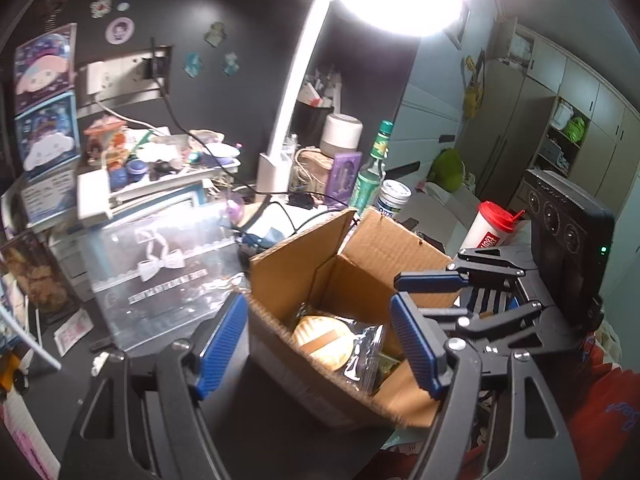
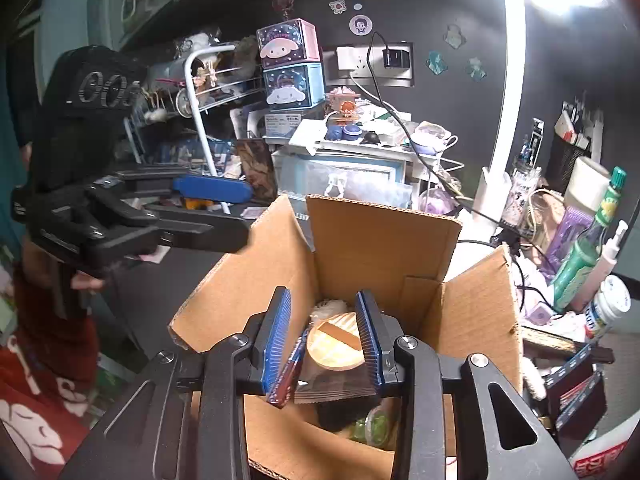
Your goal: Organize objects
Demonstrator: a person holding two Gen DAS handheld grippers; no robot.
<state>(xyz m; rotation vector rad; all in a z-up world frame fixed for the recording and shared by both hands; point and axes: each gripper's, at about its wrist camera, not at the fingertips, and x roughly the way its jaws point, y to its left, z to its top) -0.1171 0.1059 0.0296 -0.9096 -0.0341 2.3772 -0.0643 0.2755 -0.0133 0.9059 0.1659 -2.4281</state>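
An open cardboard box (image 1: 384,248) (image 2: 384,240) stands on the dark desk with its flaps up. Inside lies a clear bag with a round tan item (image 1: 322,340) (image 2: 334,344), plus a red-and-blue packet (image 2: 290,372) and green pieces (image 2: 372,424). My right gripper (image 2: 323,340) hangs over the box, jaws a little apart; the bag shows between the pads, which do not press it. It appears at the box's right rim (image 1: 412,296) in the left wrist view. My left gripper (image 1: 319,346) (image 2: 232,212) is open wide, straddling the box's near wall, holding nothing.
A white desk lamp (image 1: 296,92) glares above. Green bottle (image 1: 370,172), white jar (image 1: 394,198) and red-lidded cup (image 1: 490,228) stand behind the box. A clear plastic case (image 1: 160,264) sits left. Cables, a crowded tray and shelves fill the back. A red sleeve (image 1: 600,412) is near.
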